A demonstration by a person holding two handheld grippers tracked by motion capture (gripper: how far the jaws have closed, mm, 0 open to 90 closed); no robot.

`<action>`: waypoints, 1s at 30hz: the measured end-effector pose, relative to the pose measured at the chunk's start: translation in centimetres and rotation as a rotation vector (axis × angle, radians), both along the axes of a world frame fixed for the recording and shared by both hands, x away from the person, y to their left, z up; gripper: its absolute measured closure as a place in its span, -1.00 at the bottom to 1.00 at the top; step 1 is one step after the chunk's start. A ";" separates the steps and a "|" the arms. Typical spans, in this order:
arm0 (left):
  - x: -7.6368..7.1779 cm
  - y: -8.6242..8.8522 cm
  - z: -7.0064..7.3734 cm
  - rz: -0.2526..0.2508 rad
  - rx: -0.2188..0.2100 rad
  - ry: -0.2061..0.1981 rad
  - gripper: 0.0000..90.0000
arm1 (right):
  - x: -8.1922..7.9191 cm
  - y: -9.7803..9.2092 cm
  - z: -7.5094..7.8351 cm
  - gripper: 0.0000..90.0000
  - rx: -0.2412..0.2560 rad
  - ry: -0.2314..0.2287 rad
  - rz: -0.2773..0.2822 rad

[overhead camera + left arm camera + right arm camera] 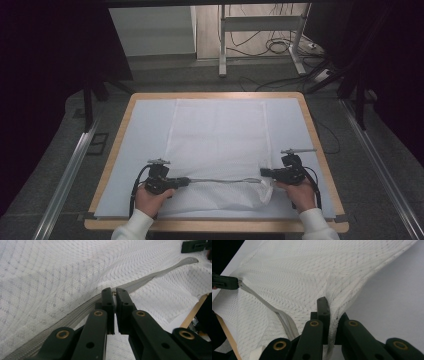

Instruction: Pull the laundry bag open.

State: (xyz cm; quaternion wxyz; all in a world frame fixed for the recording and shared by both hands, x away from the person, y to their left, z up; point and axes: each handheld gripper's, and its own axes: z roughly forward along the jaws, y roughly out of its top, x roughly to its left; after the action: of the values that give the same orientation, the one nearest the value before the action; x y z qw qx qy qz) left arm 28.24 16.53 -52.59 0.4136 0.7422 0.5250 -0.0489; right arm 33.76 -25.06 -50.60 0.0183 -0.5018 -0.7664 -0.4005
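Two claws work your white mesh bag (217, 145): your left claw (114, 293) is clenched on the zipper pull (114, 293), your right claw (331, 308) pinches the bag's corner.

A mesh bag (217, 145) lies flat on a sheet (145, 130) that covers the table (320, 150), set about midway between the table's left and right edges and running from its far side to its near side. A zipper (220, 180) crosses the bag near its front edge, left to right. The left gripper (181, 182) sits at the zipper's left end, the right gripper (263, 173) at the bag's right front corner — the two face each other across the bag. Behind the table stands a frame (260, 35), with cables (280, 47) on the floor around it.
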 end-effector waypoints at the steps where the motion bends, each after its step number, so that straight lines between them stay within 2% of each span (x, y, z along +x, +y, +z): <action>1: 0.0 0.1 0.0 -0.001 0.000 0.003 0.93 | 0.0 0.0 0.0 0.94 -0.001 0.000 0.000; 30: -0.5 2.3 -0.2 0.036 0.007 0.012 0.93 | 0.0 -0.1 -0.1 0.94 -0.004 0.005 -0.001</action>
State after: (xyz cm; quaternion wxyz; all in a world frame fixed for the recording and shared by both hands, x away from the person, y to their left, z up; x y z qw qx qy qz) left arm 27.69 18.88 -52.77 0.4086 0.7340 0.5408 -0.0440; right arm 33.77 -25.20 -50.73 0.0190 -0.5032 -0.7669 -0.3978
